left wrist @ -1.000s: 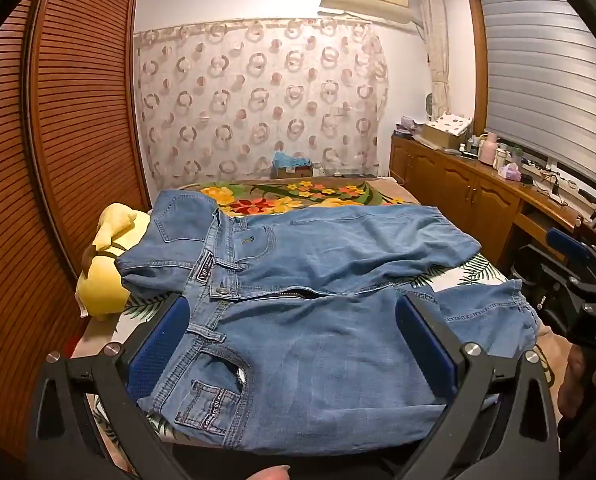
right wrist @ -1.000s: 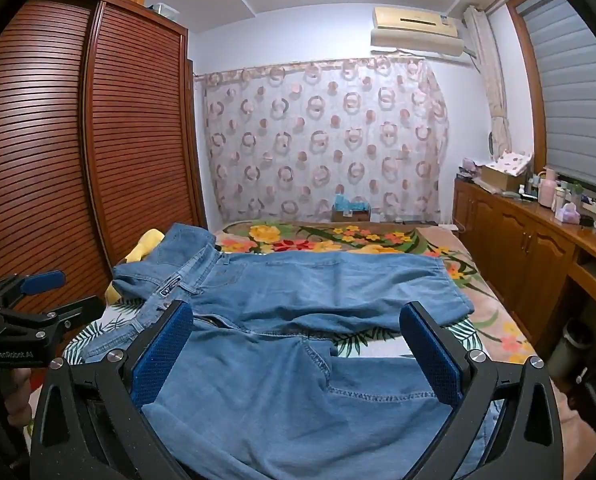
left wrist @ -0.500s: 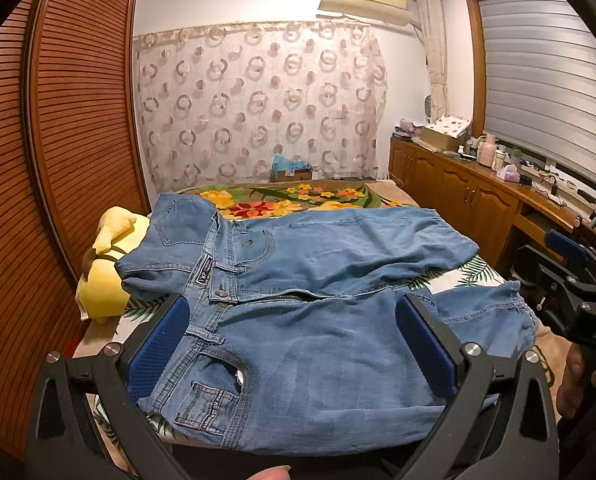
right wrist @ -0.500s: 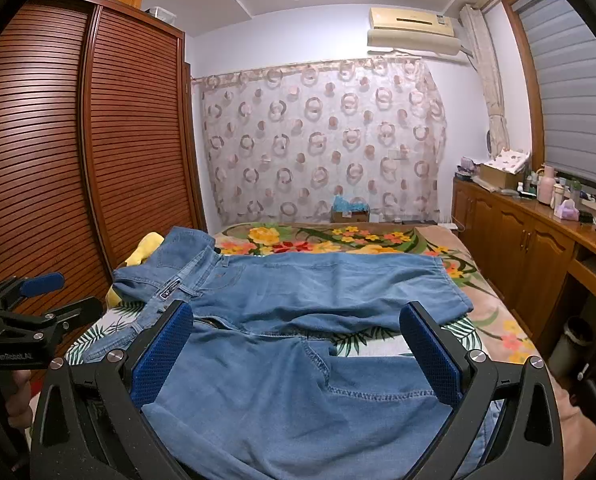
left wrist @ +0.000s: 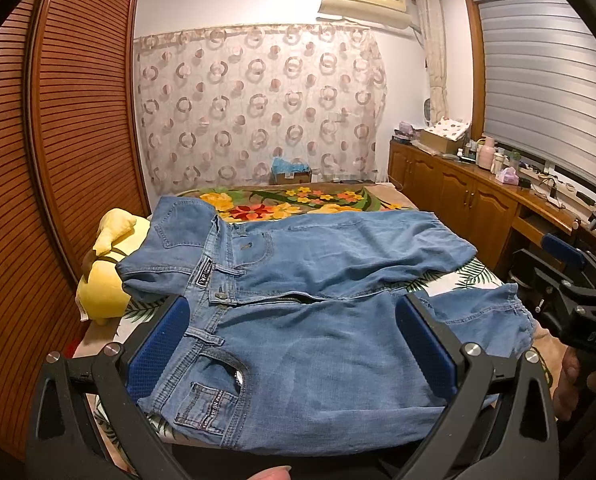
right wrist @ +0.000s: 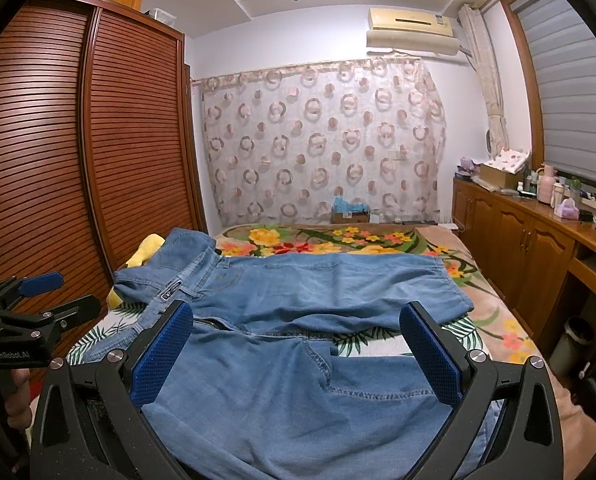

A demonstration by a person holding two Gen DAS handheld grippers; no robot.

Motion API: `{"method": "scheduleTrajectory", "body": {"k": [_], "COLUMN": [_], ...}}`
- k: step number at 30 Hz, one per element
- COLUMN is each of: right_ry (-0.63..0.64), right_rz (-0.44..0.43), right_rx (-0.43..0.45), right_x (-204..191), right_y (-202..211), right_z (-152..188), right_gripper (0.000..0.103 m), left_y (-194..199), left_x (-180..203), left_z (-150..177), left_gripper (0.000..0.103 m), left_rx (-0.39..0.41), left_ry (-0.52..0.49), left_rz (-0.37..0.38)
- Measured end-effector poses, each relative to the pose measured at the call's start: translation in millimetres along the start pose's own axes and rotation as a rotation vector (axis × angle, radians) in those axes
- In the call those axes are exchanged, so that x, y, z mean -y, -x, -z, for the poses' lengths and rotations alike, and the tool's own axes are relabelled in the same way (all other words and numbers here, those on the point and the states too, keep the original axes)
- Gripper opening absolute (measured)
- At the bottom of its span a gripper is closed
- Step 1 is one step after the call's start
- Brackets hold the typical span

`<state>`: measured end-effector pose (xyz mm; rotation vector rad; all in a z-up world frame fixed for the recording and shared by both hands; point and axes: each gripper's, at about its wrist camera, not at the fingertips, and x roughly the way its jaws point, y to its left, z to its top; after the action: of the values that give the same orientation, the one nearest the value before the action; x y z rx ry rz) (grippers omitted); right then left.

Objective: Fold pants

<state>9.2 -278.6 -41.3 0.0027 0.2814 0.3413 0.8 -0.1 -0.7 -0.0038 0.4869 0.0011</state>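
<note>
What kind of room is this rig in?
Most likely a home bedroom. The jeans lie on a bed with a floral blanket, a louvered wooden wardrobe lines the wall beside it, and a wall air conditioner hangs above a curtained window.

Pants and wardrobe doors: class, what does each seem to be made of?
Pants: light blue denim, likely cotton, matte; visible stitching, rivet button and woven texture. Wardrobe doors: reddish-brown wood or veneer, semi-gloss; horizontal slats catch the light.
</note>
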Motion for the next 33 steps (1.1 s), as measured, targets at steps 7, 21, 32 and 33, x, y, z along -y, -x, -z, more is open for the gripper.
{"method": "scheduleTrajectory", "body": {"k": [7, 21, 32, 33], "right_ry": [-0.002, -0.003, -0.001, 0.000], "right_rz": [0.002, 0.002, 0.005, 0.005], "right_rx": [0.002, 0.005, 0.006, 0.007], "right_x": [0.8, -0.3, -0.6, -0.5], "right_y": [0.0, 0.4, 0.5, 0.5], "right_z": [0.1, 1.1, 2.4, 2.3], "right_gripper": [0.103, 0.103, 0.103, 0.103], "left_y": [5.7, 10.7, 11.6, 11.8], "left_x": [4.3, 3.3, 3.8, 4.0], "left_z": [-9.5, -11.2, -12.1, -12.3], "left_gripper": [0.103, 0.103, 0.103, 0.103], "left_rx": [0.002, 0.007, 0.010, 0.010], "left_ry": [-0.002, -0.001, -0.001, -0.001], "left_rz": [-0.002, 0.000, -0.001, -0.001]}}
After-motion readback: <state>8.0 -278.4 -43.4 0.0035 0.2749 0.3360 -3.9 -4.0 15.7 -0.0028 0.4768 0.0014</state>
